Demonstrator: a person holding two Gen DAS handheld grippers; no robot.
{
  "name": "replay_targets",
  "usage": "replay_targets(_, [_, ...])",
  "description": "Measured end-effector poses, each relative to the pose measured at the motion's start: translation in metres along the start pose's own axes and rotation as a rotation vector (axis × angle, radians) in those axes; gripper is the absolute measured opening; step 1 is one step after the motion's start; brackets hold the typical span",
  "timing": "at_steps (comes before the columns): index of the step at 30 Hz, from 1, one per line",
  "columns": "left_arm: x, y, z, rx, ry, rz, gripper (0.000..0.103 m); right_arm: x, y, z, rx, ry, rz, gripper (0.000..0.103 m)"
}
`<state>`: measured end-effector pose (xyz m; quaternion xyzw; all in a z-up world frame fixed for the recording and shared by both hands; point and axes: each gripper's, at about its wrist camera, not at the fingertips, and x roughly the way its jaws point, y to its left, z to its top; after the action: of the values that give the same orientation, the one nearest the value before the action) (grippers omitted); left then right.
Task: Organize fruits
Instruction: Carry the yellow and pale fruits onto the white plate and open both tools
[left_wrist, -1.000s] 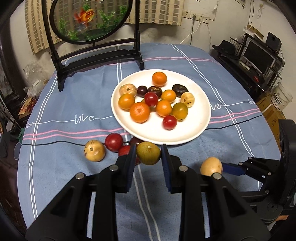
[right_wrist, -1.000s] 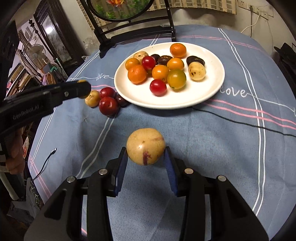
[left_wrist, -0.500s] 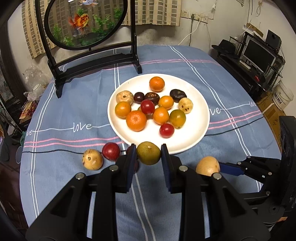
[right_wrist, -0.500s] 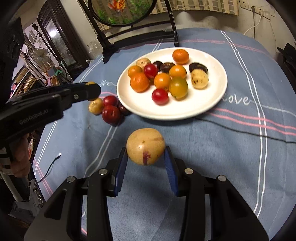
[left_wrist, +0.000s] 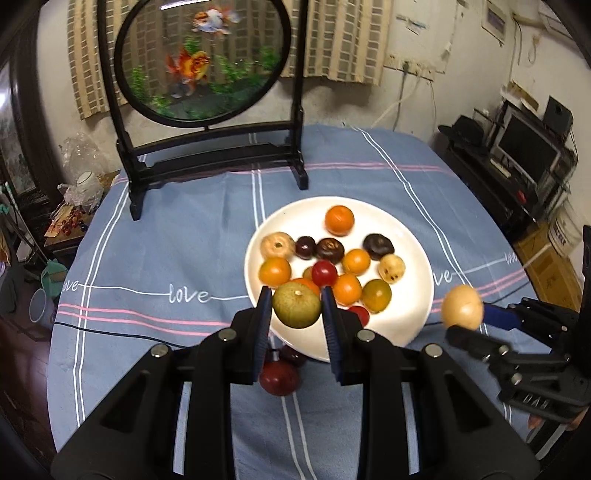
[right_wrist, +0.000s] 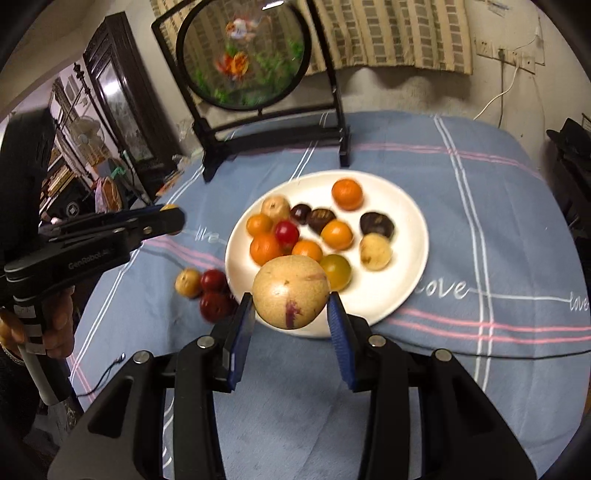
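Centre frame in the left wrist view, the left gripper (left_wrist: 296, 310) clamps a round, matte green fruit (left_wrist: 296, 307) above the glossy white plate (left_wrist: 410, 314) (smooth mixed fruits piled there). Lower centre in the right wrist view, the right gripper (right_wrist: 291, 319) clamps a speckled tan fruit (right_wrist: 291, 298).

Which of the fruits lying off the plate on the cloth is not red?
The tan, speckled fruit at the left end of the cluster beside the white plate; its neighbours, two red fruits, are dark red.
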<state>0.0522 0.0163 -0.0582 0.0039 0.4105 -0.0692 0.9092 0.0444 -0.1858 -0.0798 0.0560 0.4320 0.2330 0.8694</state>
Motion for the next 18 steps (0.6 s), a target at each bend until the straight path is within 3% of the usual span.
replay_targets(13, [0.023, -0.022, -0.031, 0.021, 0.103, -0.050, 0.027, 0.016, -0.010, -0.033, 0.055, 0.083, 0.002, 0.041])
replay_targets(18, [0.028, -0.033, -0.019, 0.049, 0.097, -0.055, 0.027, 0.020, -0.009, -0.029, 0.048, 0.086, -0.008, 0.041])
